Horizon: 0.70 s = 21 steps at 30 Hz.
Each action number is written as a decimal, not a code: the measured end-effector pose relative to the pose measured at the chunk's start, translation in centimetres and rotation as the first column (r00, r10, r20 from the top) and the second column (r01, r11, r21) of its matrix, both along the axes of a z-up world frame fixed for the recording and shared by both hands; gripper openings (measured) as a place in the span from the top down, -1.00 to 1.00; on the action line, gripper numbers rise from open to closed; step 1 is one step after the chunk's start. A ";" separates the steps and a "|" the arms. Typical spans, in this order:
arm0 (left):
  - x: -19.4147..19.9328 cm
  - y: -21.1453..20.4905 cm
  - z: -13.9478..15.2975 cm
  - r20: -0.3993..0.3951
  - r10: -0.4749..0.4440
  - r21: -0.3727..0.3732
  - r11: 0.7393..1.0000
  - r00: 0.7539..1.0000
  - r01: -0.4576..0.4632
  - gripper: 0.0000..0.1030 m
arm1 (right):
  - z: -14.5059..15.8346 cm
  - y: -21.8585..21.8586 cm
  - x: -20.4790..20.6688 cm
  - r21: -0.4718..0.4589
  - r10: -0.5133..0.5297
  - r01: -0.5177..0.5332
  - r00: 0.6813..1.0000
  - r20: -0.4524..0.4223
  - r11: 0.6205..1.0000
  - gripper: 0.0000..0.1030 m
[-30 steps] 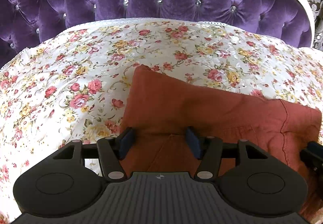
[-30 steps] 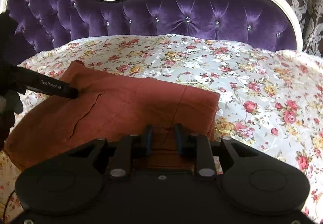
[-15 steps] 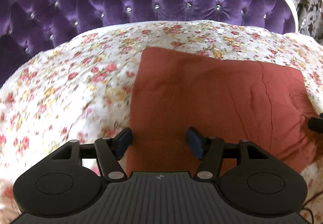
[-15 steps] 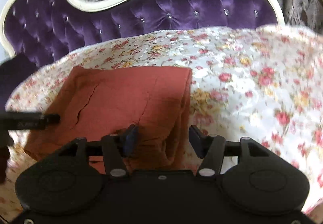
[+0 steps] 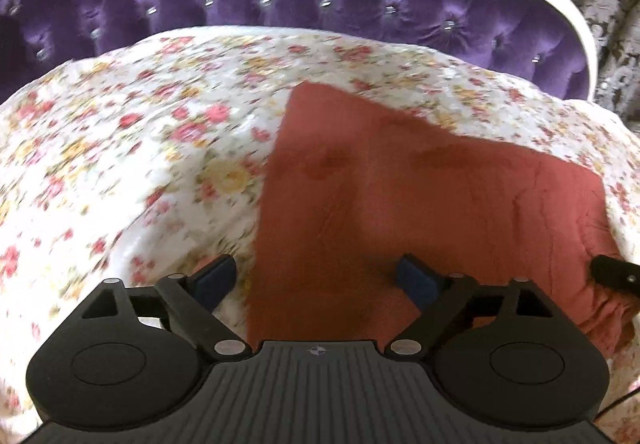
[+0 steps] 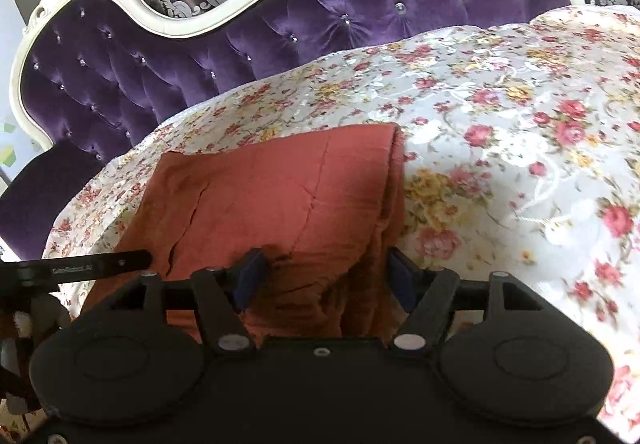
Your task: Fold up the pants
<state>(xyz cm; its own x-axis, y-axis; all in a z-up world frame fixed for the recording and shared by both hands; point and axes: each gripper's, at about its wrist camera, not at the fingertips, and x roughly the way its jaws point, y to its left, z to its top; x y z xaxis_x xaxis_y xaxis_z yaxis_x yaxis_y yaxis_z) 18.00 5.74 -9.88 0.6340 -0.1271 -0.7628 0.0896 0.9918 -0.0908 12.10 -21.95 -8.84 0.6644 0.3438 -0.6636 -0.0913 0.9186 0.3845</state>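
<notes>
Folded pants (image 5: 420, 204) lie crosswise ahead of both grippers; right gripper (image 6: 326, 276) (jaws released, like the left gripper (image 5: 316, 280)) straddles their bunched near edge.

We spot one text only: white lettering on the left gripper's black finger (image 6: 96, 264), just left of the rust pants (image 6: 280, 196) in the right wrist view. Too blurred here to read reliably; nothing else lettered.
</notes>
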 end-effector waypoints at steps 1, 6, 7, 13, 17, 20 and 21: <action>0.0 -0.2 0.1 0.017 -0.013 -0.018 1.000 1.000 0.013 -0.27 | 0.1 0.0 0.0 0.005 0.005 -0.005 1.000 0.005 1.000 -0.04; -1.6 -2.6 1.7 0.114 -0.035 0.063 0.998 0.993 0.028 0.59 | 2.4 0.6 -1.3 -0.041 0.060 -0.055 0.991 0.118 0.998 0.35; -2.2 -3.3 2.4 0.155 -0.043 0.080 0.996 0.987 0.031 0.60 | 3.3 0.6 -1.7 -0.060 0.068 -0.060 0.986 0.153 0.996 0.36; -1.1 -6.7 4.2 0.189 -0.081 0.045 0.996 0.979 0.074 0.57 | 5.2 -2.9 -1.2 -0.094 0.003 0.016 0.980 0.197 0.995 0.36; 0.8 -9.0 1.2 0.050 -0.116 0.116 0.987 0.992 0.109 0.24 | 2.2 -5.2 0.0 -0.161 -0.042 0.055 0.995 0.085 0.985 0.18; 0.2 -9.3 0.4 0.075 -0.120 0.169 0.980 0.990 0.106 0.11 | 0.8 -6.2 -0.2 -0.123 -0.072 0.076 0.996 0.043 0.989 0.03; -0.2 -9.1 0.7 0.072 -0.111 0.171 0.980 0.991 0.097 0.12 | 1.1 -6.3 -0.4 -0.121 -0.077 0.082 0.996 0.041 0.989 0.03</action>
